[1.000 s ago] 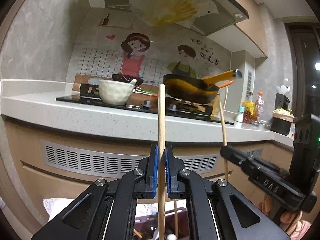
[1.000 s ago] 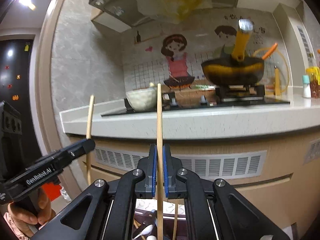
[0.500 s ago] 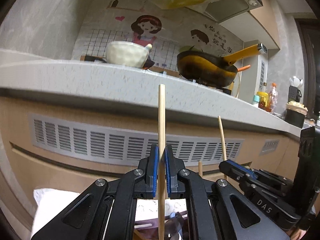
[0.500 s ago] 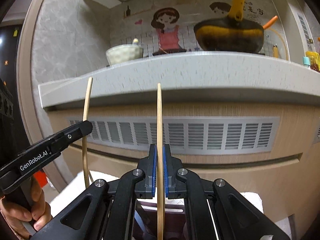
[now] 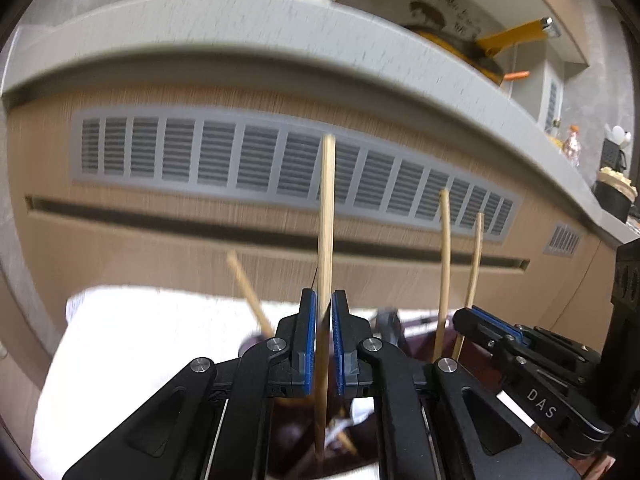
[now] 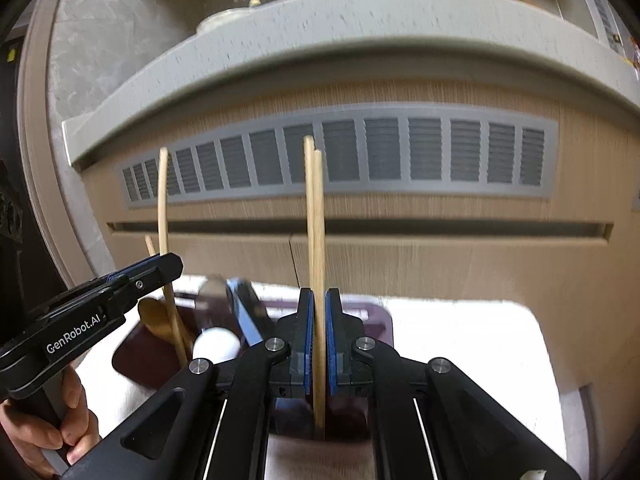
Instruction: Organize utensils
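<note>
Each pair of tongs, left tongs (image 5: 324, 344) and right tongs (image 6: 318, 340), clamps an upright chopstick (image 5: 326, 220) above the dark tray (image 6: 372, 312) on a white cloth, where a loosening grip could tip either stick outside the tray.

Pale matt wooden chopstick (image 5: 326, 216); speckled stone countertop (image 5: 280, 36); wood-grain cabinet front (image 6: 440, 248); blue ribbed rubber fingers (image 6: 307, 332)

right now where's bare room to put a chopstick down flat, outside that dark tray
Bare white cloth lies right of the dark tray, below the cabinet front. More cloth shows left of the tray in the left wrist view. The tray itself is crowded with spoons and standing chopsticks.
</note>
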